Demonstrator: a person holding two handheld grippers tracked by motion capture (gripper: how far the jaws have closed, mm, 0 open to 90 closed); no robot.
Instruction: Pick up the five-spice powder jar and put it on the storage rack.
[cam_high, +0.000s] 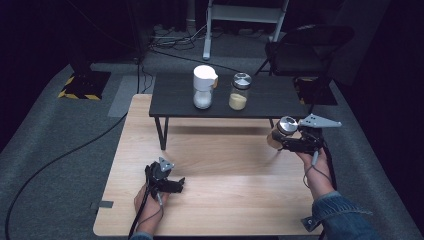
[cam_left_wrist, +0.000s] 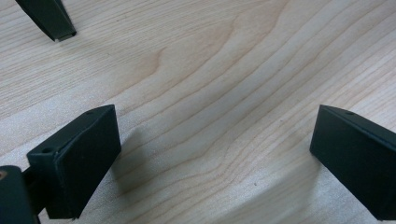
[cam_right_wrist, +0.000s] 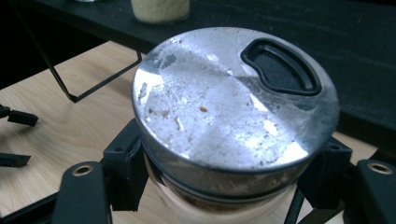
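My right gripper (cam_high: 286, 141) is shut on a glass jar (cam_high: 279, 133) with a steel lid and brownish contents, held in the air above the right side of the wooden table (cam_high: 220, 200). In the right gripper view the jar's lid (cam_right_wrist: 233, 102) with its black flap sits between the two jaws, which clamp the neck just under it. My left gripper (cam_high: 176, 184) rests low over the table near its front left, jaws spread wide. In the left gripper view both black fingers (cam_left_wrist: 84, 163) hover over bare wood (cam_left_wrist: 210, 93) with nothing between them.
A low black shelf (cam_high: 175, 95) stands at the table's far edge. On it are a white-lidded jar of white grains (cam_high: 204, 87) and a steel-lidded jar of yellow grains (cam_high: 239, 92). A black chair (cam_high: 305, 50) and cables lie beyond on grey carpet.
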